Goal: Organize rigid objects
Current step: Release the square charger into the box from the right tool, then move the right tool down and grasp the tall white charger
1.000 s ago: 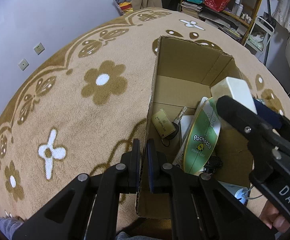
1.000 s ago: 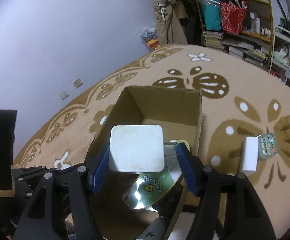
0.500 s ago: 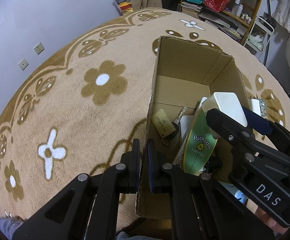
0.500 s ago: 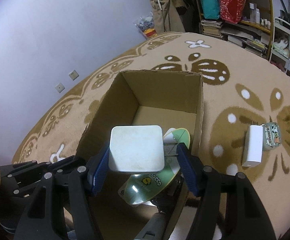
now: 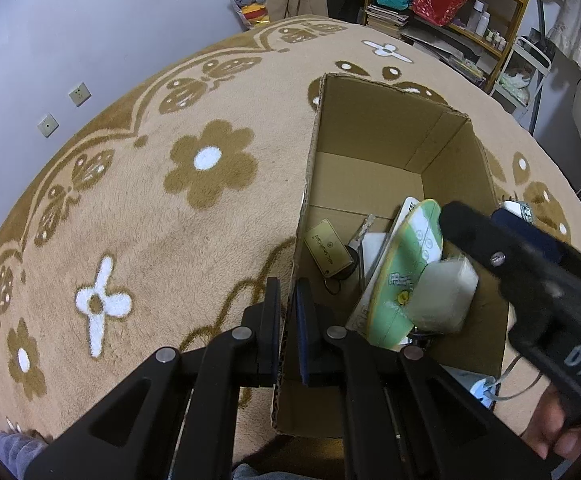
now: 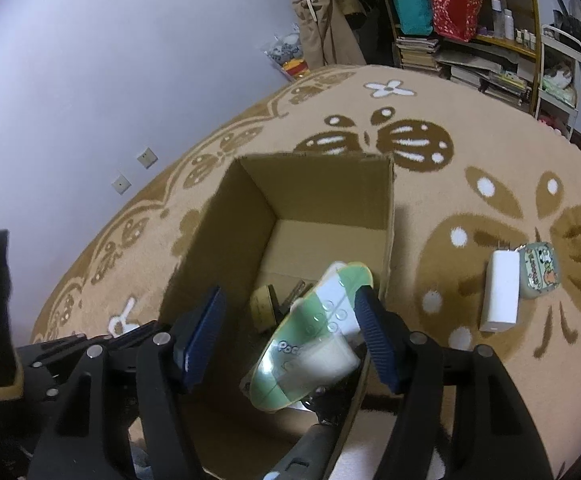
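Open brown cardboard box (image 5: 374, 152) (image 6: 314, 192): stands on the beige rug with brown flower and butterfly pattern (image 5: 178, 208) (image 6: 470, 168), top flaps open.

My left gripper (image 5: 288, 322): jaws nearly closed, clamped on the box's near-left wall, one finger outside and one inside.

My right gripper (image 6: 290, 332): jaws spread wide over the box's open top, nothing between the blue ribbed pads (image 6: 206, 332). In the left wrist view its black body (image 5: 530, 292) reaches over the box's right side.

White rounded rectangular block (image 5: 442, 296) (image 6: 322, 360): blurred in both views, inside the box below my open right jaws, against the green disc; I cannot tell whether it is resting or in mid-air.

Pale green oval disc with a cartoon print (image 5: 406, 268) (image 6: 314, 328): tilted on edge inside the box, leaning toward the right wall.

Tan rectangular key tag with keys (image 5: 328, 248): flat on the box floor, left of the disc.

White flat card or booklet (image 5: 374, 248): on the floor beside the tag, partly under the disc.

White upright rectangular charger block (image 6: 500, 290): on the rug outside the box, to its right.

Small green pouch with cartoon figures (image 6: 538, 270): touching the charger's far side.

Wooden shelf unit with bags and books (image 5: 450, 4) (image 6: 450, 20): at the far wall.
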The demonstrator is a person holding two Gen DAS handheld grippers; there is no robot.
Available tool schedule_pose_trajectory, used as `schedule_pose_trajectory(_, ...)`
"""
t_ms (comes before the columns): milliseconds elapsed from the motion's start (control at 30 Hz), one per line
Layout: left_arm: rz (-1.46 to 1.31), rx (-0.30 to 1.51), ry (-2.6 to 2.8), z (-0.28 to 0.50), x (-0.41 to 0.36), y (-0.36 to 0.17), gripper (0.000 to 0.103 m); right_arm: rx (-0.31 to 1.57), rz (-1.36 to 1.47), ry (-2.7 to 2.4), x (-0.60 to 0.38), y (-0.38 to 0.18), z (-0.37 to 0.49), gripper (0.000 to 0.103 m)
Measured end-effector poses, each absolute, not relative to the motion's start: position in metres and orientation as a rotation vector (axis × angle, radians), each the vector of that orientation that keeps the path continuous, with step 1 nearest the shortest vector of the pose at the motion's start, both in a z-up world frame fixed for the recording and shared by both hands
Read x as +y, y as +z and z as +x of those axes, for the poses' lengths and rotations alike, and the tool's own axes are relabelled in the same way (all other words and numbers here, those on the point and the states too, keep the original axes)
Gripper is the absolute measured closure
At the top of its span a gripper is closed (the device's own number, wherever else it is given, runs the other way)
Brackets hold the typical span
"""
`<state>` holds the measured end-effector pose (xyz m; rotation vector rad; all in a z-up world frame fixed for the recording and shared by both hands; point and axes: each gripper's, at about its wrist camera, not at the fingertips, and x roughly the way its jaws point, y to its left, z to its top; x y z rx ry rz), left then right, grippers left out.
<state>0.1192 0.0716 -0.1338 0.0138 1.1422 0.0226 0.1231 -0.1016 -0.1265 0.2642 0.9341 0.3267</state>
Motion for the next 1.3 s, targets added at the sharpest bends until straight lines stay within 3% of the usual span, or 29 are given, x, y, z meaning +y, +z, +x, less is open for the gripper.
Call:
schedule_pose_trajectory(67,0.02,1.142,0.026,0.119,0.072,-0.134,0.095,0.921,0.253,0.323,-0.104,-0.119,0.123,0.029)
schedule_pose_trajectory(133,0.02,1.14,0.025,0.119,0.072,-0.133,0.095,0.905,0.245,0.316,-0.107,-0.112,0.122,0.015)
schedule_pose_trajectory(300,0.023,1.14,0.026,0.119,0.072,-0.134,0.095,0.815,0.192,0.235,-0.126,-0.092,0.118,0.0)
schedule_pose_trajectory(900,0.028,1.141,0.028,0.119,0.072,-0.134,0.095,0.893,0.14,-0.165,-0.216,-0.153,0.14,0.0)
schedule_pose_trajectory(1067,0.041,1.141,0.031,0.119,0.07,-0.135,0.095,0.925,0.153,-0.15,-0.213,-0.172,0.145,0.007)
schedule_pose_trajectory(1167,0.049,1.14,0.033,0.119,0.07,-0.136,0.095,0.949,0.139,-0.146,-0.208,-0.184,0.148,0.026)
schedule_pose_trajectory(1233,0.049,1.141,0.034,0.119,0.07,-0.136,0.095,0.991,0.131,-0.14,-0.206,-0.195,0.151,0.047)
schedule_pose_trajectory(1300,0.054,1.14,0.035,0.119,0.069,-0.136,0.095,1.024,0.122,-0.139,-0.206,-0.205,0.152,0.05)
